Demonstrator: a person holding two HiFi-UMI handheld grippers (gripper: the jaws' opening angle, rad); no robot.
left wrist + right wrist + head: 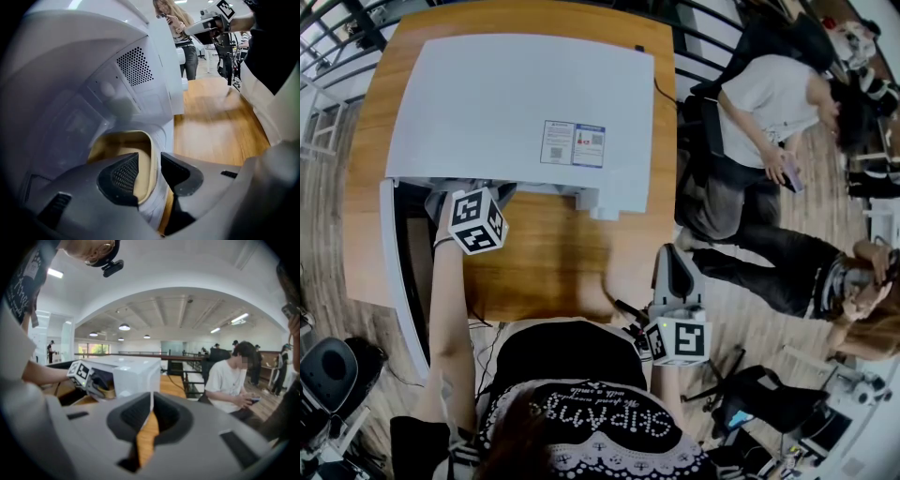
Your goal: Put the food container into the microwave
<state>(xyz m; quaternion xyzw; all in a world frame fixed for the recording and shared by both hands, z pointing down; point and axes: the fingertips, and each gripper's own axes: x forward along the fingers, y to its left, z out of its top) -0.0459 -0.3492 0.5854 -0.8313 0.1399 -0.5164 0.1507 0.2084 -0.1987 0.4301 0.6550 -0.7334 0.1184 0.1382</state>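
The right gripper (150, 399) is held close to the person's body at the near edge of the wooden table (553, 253). Its jaws are all but together, leaving only a thin slit that shows the table top, and there is nothing between them.

Farther forward, the left gripper (149, 161) reaches into the open front of the white microwave (525, 103). Its jaws are narrow and closed on the side wall of the food container (117, 143), one jaw inside the rim and the other against the white outside. The container is beige inside and sits within the microwave's chamber, below the patch of vent holes (135, 65) in the inner wall. Only bare beige shows inside it, and the jaw hides the rest.

The microwave door (391, 262) stands swung open on the left side.

Beyond the table's right edge, a person in a white shirt (769, 103) sits looking down at a phone, and a second person (787, 272) is nearer to the front.
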